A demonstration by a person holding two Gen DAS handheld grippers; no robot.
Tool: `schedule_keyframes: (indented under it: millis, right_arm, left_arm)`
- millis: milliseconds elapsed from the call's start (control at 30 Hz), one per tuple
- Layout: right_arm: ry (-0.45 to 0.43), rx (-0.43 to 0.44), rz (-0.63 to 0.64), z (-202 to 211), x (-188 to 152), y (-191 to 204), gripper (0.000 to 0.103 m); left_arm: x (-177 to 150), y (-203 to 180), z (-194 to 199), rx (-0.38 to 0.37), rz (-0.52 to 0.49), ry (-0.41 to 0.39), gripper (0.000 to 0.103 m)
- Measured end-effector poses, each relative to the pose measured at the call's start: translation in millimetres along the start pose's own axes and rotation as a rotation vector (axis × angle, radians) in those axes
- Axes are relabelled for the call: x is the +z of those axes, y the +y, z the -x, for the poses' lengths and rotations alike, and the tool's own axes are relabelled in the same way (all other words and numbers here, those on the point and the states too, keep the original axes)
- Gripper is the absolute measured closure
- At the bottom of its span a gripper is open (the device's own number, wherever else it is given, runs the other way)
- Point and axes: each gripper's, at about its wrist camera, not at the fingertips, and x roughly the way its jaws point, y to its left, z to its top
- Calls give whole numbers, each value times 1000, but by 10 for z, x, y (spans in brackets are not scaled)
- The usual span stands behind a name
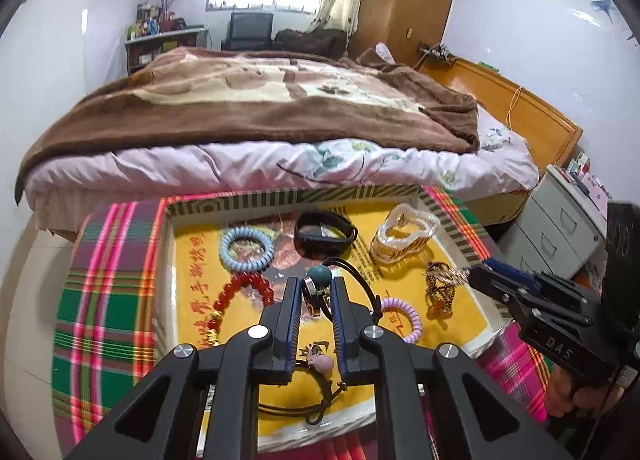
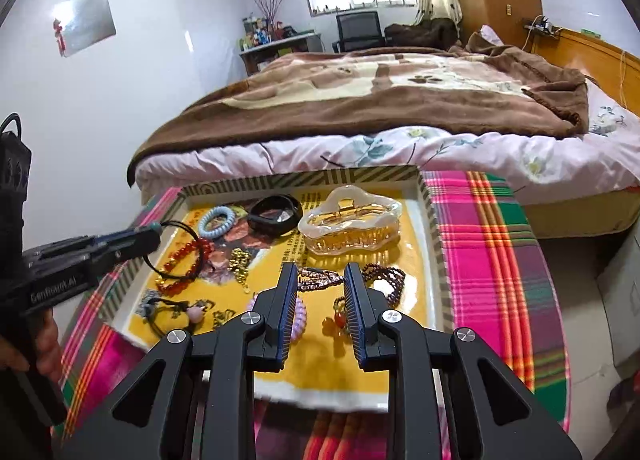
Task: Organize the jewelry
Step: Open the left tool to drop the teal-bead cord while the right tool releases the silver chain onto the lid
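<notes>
A bed (image 1: pixel 256 116) with a brown blanket (image 2: pixel 380 96) fills the back of the room, and a plaid cloth (image 2: pixel 492 244) covers the table in front of it. On the cloth sits a shallow tray (image 1: pixel 448 216) with a yellow printed floor, and all the jewelry lies in it.

The left gripper (image 1: pixel 316 288) hangs over the tray's middle, its jaws drawn narrow on a black cord (image 1: pixel 360 276) that carries a teal bead (image 1: pixel 319 275) and a small metal ring at the fingertips. The right gripper (image 2: pixel 320 274) hangs over the tray's near right part, jaws part closed on a brown beaded chain (image 2: pixel 320 278), which stretches across the gap and drapes to the right.

At the tray's far right stands a clear hair claw (image 2: pixel 350 220). Left of it lies a black band (image 2: pixel 274 214), then a blue coil tie (image 2: pixel 216 222). A red bead bracelet (image 1: pixel 240 292) lies near the left wall. A lilac coil tie (image 1: pixel 404 318) lies between the two grippers, and a cord with a pink bead (image 1: pixel 324 364) lies at the near edge.
</notes>
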Motion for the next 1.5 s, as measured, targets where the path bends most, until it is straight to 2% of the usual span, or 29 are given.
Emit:
schedule_keyframes:
  millis: [267,800,833,933,1133,1200,1267,1367,1500]
  right_arm:
    - [60,2,11,-317,56,5,78]
    - [141,-29,35,-582,11,4,78]
    - [142,-25,31,-584,5,-2,78]
    - [148,-23,28,-616,6,-8,78]
    - [155,-30,33,-650,-4,6,78]
    - [156,-29,32,-652,-5,6,78]
    - [157,-26,27,-656,-6,7,78]
    - [155,-27,24,-646,-7,10,77]
    - [149,-13,18,-619,-8,6,66]
  left_arm:
    - [-91,54,-367,-12,26,79,88]
    - [-146,22,-589,38,11,133,88]
    - [-148,20,-590,40,13,136,87]
    - [-148,6,-593,43,11,134,73]
    - [-144,13,-598,48,21,136,70]
    - [-142,10,-593,51,20,135,64]
    - [-141,3,-587,55,17,131,53]
    - [-142,7,-577,49,21,131,51]
    - [-143,4,-556,56,20,128,43]
